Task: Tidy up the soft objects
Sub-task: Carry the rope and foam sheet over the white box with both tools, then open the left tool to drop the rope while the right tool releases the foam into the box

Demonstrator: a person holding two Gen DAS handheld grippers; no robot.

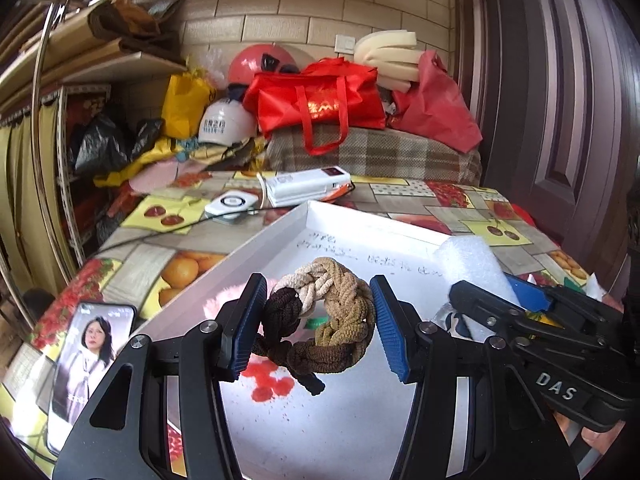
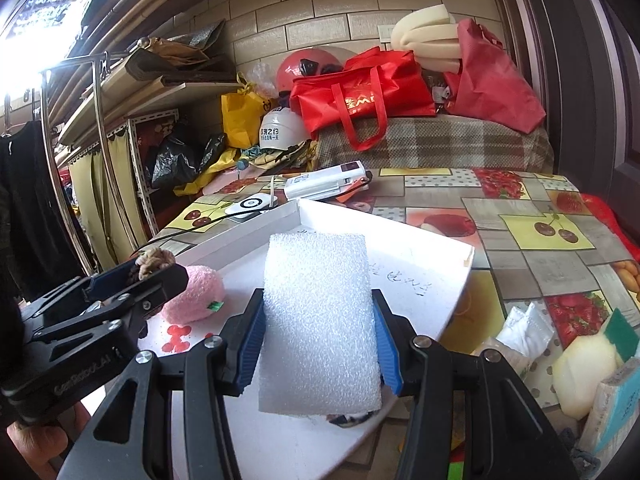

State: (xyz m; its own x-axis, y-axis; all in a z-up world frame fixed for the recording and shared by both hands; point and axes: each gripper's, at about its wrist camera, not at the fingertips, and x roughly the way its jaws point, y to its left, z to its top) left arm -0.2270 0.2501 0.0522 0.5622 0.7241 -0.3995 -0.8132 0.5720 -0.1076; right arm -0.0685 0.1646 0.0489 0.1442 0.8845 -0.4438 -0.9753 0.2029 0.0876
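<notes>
left gripper (image 1: 320,320) jaws pinch a braided hair tie (image 1: 324,312); right gripper (image 2: 320,332) jaws pinch a white foam block (image 2: 318,320) above the white tray (image 2: 420,248).

Braided brown-beige hair tie (image 1: 320,320) and white foam block (image 2: 320,320) held above white tray (image 1: 280,236).

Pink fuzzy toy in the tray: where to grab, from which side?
Across its rounded body, coming from above: the pink fuzzy toy lies low on the white tray, soft and compressible, with open floor on its right. The left tongs crowd its left side.
</notes>
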